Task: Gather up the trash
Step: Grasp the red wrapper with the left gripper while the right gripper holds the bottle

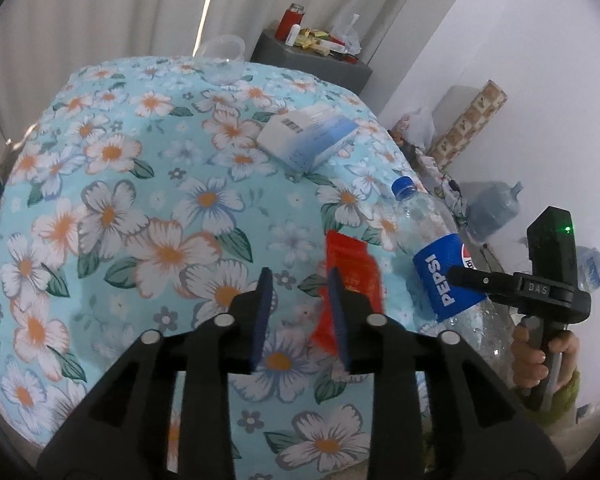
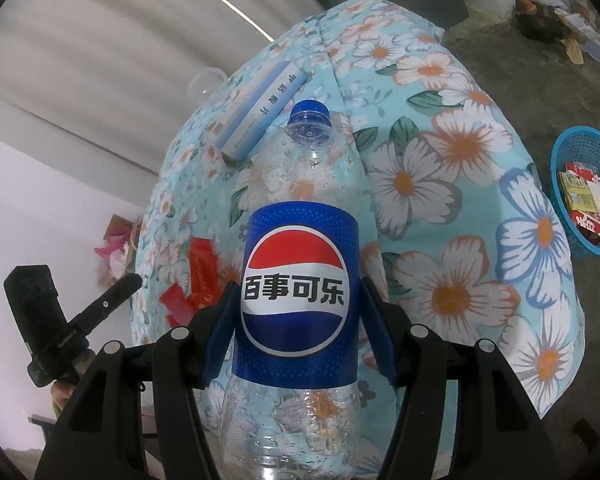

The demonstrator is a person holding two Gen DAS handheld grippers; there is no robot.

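So the blue basket (image 2: 588, 200) sits on the floor off to the side of the flowery bedspread (image 1: 140, 200), and it's got a few wrappers in it, red and yellow ones from what I can make out. On the far edge of the bedspread there's a clear plastic cup (image 1: 223, 60), looks like nothing in it. The Pepsi bottle (image 2: 300, 280) is clear apart from droplets inside, blue cap on, and the right gripper (image 2: 300, 320) has its fingers clamped on both sides of the label, holding it over the near part of the bedspread. A white and blue box (image 1: 306, 136) lies on the bedspread past the bottle's cap. The left gripper (image 1: 300, 304) hovers angled down over the bedspread, fingers parted with nothing pinched, and a red wrapper (image 1: 352, 280) lies just behind its right finger.
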